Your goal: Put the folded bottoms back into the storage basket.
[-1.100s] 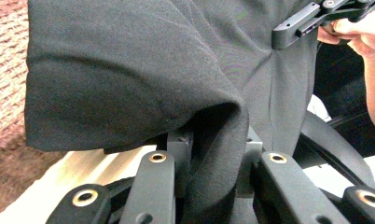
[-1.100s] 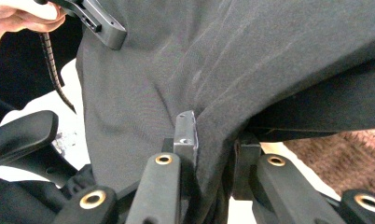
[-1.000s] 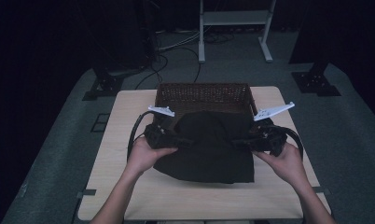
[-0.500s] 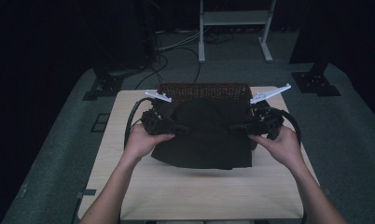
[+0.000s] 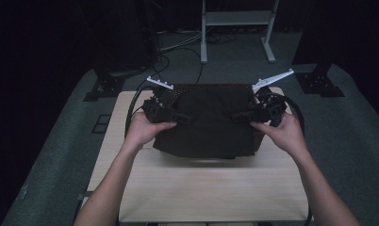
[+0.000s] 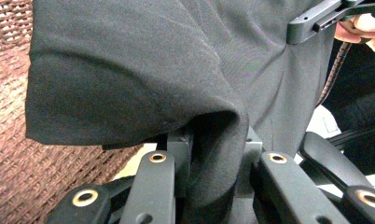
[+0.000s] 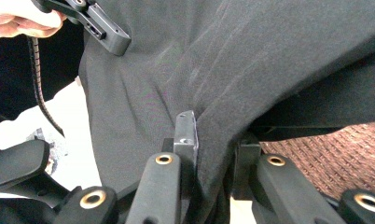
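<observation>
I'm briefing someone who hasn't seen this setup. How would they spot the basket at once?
Start at the pale wooden table in the middle of the grey floor. At its far edge stands the brown woven basket, largely hidden behind the folded black cloth held up in front of it. Its coarse brown weave sets it apart from the smooth, dark cloth.

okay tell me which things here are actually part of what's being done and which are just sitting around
In use:
- dark folded cloth, pinched at both sides
- left claw, shut on the cloth
- right claw, shut on the cloth
- brown woven basket under the cloth

Lying about:
- white metal stand behind the table
- cables on the floor
</observation>
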### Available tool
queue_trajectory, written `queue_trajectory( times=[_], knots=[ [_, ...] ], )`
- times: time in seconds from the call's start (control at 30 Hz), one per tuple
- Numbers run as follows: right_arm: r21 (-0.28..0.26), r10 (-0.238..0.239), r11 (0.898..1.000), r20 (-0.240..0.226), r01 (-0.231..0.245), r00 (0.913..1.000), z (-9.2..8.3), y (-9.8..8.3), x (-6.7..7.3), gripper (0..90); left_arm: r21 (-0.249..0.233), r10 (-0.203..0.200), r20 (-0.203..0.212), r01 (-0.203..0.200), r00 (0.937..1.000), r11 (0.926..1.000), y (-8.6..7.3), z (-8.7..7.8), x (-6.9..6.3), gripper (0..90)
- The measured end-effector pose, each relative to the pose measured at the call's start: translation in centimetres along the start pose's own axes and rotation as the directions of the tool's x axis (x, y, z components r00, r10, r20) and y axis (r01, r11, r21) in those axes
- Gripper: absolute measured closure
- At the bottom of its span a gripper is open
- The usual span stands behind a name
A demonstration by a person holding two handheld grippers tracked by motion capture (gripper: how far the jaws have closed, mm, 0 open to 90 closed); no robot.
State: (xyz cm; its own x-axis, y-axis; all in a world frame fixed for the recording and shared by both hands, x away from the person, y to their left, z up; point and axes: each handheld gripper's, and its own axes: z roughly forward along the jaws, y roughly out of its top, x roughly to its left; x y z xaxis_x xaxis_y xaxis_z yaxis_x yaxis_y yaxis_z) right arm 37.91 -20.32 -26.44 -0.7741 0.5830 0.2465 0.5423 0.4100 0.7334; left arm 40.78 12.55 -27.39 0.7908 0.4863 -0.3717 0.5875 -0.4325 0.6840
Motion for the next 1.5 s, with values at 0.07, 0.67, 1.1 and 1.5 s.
queue_trajectory(
  times=[0.07, 0.67, 1.1, 1.5],
  knots=[
    [0.0, 0.002, 1.0, -0.001, -0.002, 1.0, 0.0, 0.4, -0.3, 76.3, 0.0, -0.001, -0.003, 0.001, 1.0, 1.0, 0.4, -0.1, 0.2, 73.8],
    [-0.013, 0.023, 1.0, 0.019, -0.022, 0.9996, -0.1, 3.6, -2.7, 76.4, 0.009, -0.014, -0.031, 0.015, 0.9994, 0.9998, 4.1, -0.3, 2.3, 73.8],
    [-0.019, 0.05, 0.999, 0.033, -0.049, 0.9982, 0.8, 5.0, -4.9, 76.6, 0.029, -0.041, -0.044, 0.042, 0.9982, 0.9987, 6.1, 0.7, 4.4, 73.8],
    [-0.008, 0.095, 0.995, 0.024, -0.095, 0.9952, 2.4, 5.6, -7.4, 76.6, 0.028, -0.089, -0.048, 0.09, 0.9949, 0.9955, 6.6, 1.9, 6.8, 73.8]
  ],
)
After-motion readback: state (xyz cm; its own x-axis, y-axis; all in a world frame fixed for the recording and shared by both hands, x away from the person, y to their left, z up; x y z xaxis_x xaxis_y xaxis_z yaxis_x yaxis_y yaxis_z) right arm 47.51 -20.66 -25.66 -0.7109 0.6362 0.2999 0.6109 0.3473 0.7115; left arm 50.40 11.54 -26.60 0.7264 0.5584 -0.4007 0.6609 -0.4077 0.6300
